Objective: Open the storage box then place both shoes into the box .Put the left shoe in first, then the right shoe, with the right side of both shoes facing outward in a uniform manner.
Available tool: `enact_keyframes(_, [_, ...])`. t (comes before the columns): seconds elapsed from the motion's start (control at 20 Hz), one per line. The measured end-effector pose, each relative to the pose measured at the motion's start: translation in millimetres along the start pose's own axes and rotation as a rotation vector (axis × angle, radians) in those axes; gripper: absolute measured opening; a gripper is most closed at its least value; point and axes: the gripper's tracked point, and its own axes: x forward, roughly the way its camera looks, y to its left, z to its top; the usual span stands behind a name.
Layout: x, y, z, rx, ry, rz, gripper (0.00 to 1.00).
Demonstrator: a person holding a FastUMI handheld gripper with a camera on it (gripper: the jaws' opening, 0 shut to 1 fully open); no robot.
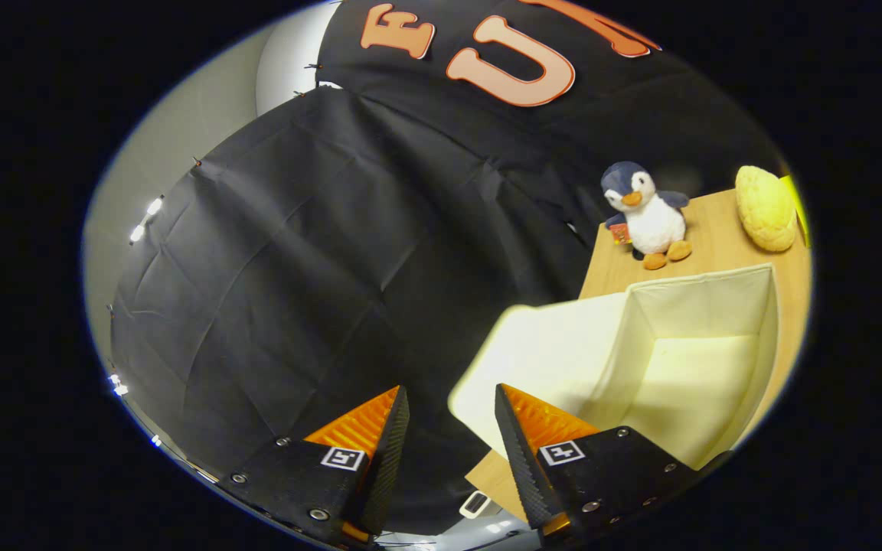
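The cream fabric storage box [705, 306] stands on a wooden table [717, 233], tilted in my view, with its mouth open and a pale bare floor inside. Its lid flap [548, 344] is swung out from the box's near edge toward my fingers. My gripper [450, 389] is open, with a wide gap between the fingertips. The flap's blurred corner reaches into that gap beside the right finger [521, 428]. The left finger [391, 428] stands apart from it, against the black cloth.
A plush penguin [648, 218] sits on the table behind the box, and a yellow bun-shaped soft toy [766, 207] lies beside it. The black booth cloth [318, 268] hangs beyond the table's edge, left of the box.
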Motion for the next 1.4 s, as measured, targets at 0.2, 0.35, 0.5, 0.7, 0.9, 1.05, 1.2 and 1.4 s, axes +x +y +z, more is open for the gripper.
enact_keyframes(0.2, [-54.8, -39.4, 2.3, -0.061, -0.04, -0.107, 0.82])
enact_keyframes(0.35, [-97.6, -73.5, 5.5, -0.112, -0.071, -0.2, 0.87])
enact_keyframes(0.5, [-139.7, -107.8, 3.0, -0.166, -0.086, -0.295, 0.88])
enact_keyframes(0.7, [-180.1, -171.4, -7.3, -0.173, -0.09, -0.438, 0.93])
enact_keyframes(0.9, [-225.0, -224.5, -24.6, -0.172, -0.067, -0.574, 0.96])
enact_keyframes(1.05, [-253.3, -262.4, -43.2, -0.184, -0.03, -0.672, 0.96])
enact_keyframes(1.2, [-276.8, -301.2, -63.5, -0.167, 0.013, -0.764, 0.96])
enact_keyframes(1.4, [-280.8, -339.0, -84.6, -0.13, 0.058, -0.804, 0.95])
